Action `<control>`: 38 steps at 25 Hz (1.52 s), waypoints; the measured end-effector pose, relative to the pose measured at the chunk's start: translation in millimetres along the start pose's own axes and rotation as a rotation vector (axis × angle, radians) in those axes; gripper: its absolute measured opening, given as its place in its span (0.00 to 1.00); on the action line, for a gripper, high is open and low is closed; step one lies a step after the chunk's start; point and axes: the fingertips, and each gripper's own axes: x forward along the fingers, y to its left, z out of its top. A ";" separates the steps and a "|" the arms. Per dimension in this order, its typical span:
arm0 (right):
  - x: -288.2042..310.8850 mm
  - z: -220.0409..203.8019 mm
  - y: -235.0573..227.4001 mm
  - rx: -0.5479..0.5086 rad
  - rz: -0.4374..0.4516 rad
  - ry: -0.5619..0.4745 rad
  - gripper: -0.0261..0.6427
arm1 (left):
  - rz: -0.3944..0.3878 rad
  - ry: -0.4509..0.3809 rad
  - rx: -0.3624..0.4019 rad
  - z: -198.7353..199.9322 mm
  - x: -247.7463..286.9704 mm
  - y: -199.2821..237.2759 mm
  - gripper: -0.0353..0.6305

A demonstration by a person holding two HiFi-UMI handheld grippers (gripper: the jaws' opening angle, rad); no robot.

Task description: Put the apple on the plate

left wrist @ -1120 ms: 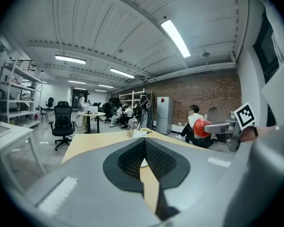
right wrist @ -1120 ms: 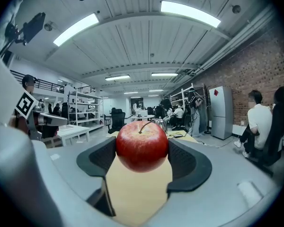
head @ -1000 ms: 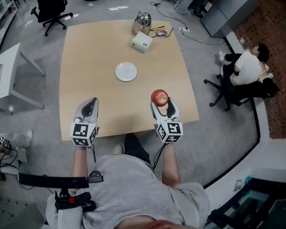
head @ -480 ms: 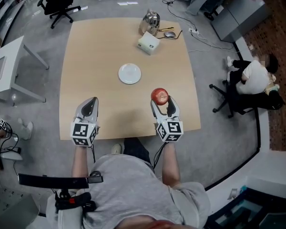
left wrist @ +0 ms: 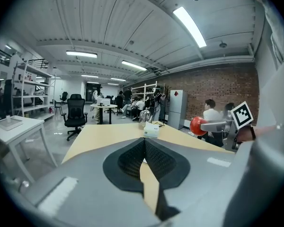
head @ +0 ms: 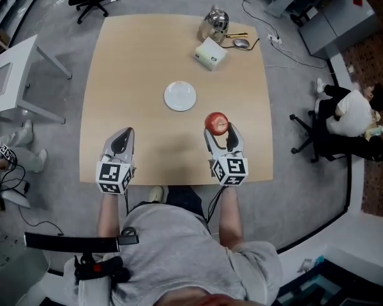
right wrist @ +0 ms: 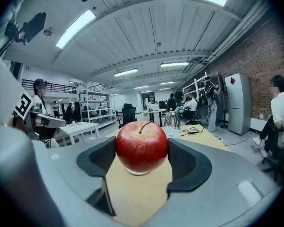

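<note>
Red round apple (head: 217, 121) — pinched between the jaws of the right gripper (head: 218, 129), held over the pale wooden table (head: 134, 56).
Change over the last second: gripper and apple have edged forward, slightly nearer the small white round plate (head: 180, 97), which lies ahead and left of the jaws, still bare.
Left gripper (head: 121, 136) — jaws pressed together, empty, unmoved.
Judgement: carry under way, placing not yet done.
</note>
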 end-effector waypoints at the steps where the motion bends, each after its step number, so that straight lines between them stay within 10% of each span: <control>1: 4.4 -1.0 -1.3 0.000 0.005 0.003 0.56 | 0.003 0.004 -0.003 -1.2 2.7 0.8 0.08; 38: 154.2 -52.2 -8.7 -0.042 0.159 0.143 0.56 | 0.110 0.146 -0.100 -55.7 57.9 43.2 0.08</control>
